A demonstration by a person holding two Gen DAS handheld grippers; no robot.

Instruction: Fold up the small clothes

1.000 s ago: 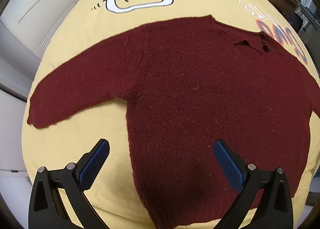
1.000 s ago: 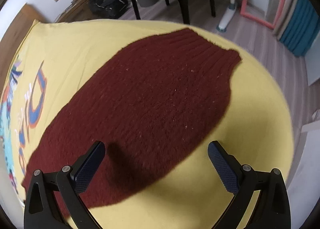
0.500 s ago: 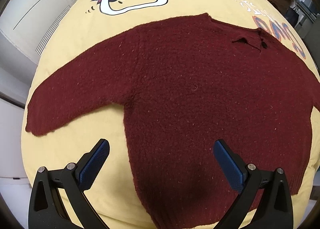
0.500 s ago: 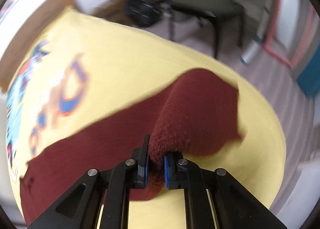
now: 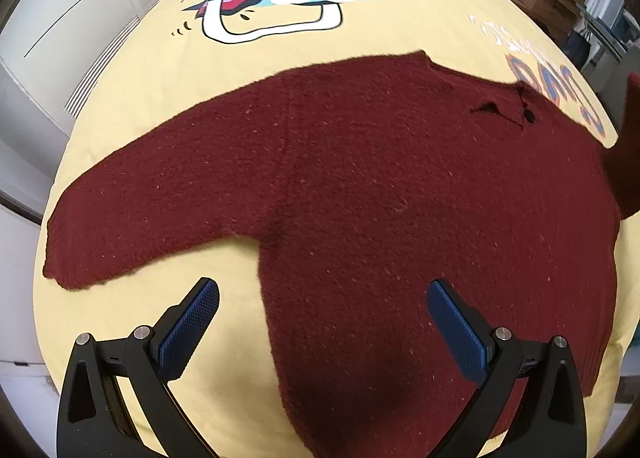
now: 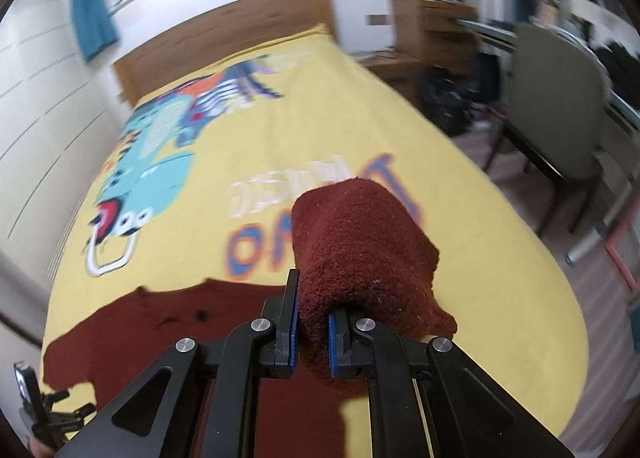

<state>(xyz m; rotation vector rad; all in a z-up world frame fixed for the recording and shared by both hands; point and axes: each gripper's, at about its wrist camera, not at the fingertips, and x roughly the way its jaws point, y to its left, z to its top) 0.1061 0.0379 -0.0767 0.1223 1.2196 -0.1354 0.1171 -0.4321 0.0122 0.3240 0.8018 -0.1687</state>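
Step in hand: first fold, sleeve over body. One bed with a yellow cartoon-print cover carries one dark red sweater, spread flat across the foot end, neckline toward the headboard, hem toward you.

One sleeve lies flat toward the bed's left edge. The other sleeve is off the cover: your right claw is clamped on it, knit bunched between the pads, the cuff end draped forward over the claw.

Your left claw stands wide and empty above the hem, one pad over bare cover, the other over the body.

Next move, as I judge it: carry the lifted sleeve across the chest and lay it flat before letting go; watch for bunching.

Count: bed 1, sweater 1, sleeves 2, claws 2.
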